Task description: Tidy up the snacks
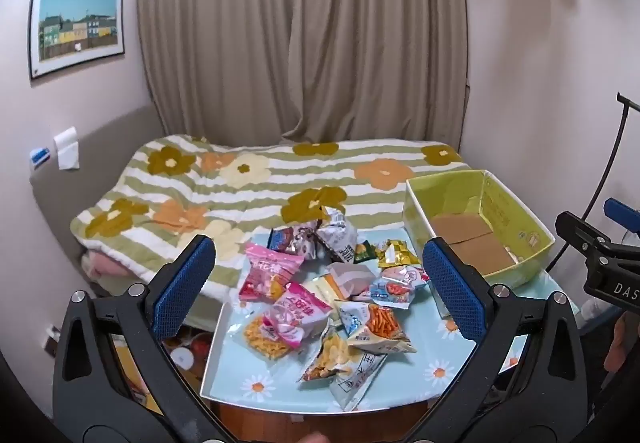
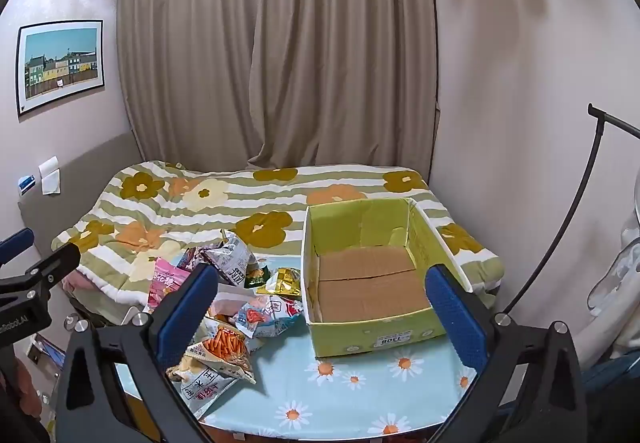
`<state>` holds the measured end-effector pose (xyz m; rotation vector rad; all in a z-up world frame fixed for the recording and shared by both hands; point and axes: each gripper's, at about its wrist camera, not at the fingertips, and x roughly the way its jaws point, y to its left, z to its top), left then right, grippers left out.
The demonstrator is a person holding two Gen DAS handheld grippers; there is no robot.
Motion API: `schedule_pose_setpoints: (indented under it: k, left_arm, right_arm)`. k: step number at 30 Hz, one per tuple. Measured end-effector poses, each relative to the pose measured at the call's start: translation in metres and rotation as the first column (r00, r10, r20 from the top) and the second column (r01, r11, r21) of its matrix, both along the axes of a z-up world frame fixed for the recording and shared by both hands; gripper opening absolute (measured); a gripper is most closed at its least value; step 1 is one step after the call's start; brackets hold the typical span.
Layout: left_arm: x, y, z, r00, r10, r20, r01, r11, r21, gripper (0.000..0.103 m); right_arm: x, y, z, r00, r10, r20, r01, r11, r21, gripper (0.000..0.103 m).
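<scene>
— Floral bedspread (image 1: 248, 179) behind, daisy tablecloth (image 2: 340, 383) below. What do you see?

— My left gripper (image 1: 320, 283) gapes wide, empty, above the snack packets (image 1: 320, 299); my right gripper (image 2: 320, 319) hangs equally wide, empty, before the green cardboard box (image 2: 372, 339).

right gripper (image 2: 322, 317) jaws wide | box (image 2: 374, 341) right of snack pile (image 2: 240, 307)

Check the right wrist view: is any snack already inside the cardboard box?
No: the box shows only its bare brown floor, and the snack packets lie piled on the table beside it.
</scene>
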<state>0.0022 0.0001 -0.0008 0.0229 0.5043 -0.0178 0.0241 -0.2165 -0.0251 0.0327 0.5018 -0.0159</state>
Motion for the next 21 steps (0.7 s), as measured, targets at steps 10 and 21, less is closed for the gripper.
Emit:
schedule_pose_setpoints:
  k: [10,21]
  left_arm:
    - [0.0050,-0.0004,0.0007,1.000,-0.001,-0.006,0.001,1.000,-0.006,0.103]
    - [0.0061,-0.0001,-0.0014,1.000,0.003,-0.013,-0.003,1.000,-0.010,0.103]
  right_arm:
    - [0.0026,-0.0049,-0.0054,1.000,0.003,0.001,-0.003,1.000,0.000,0.103]
    - [0.0060,-0.0021,-0.0045,1.000,0.031,0.000,-0.031,1.000,0.000,0.103]
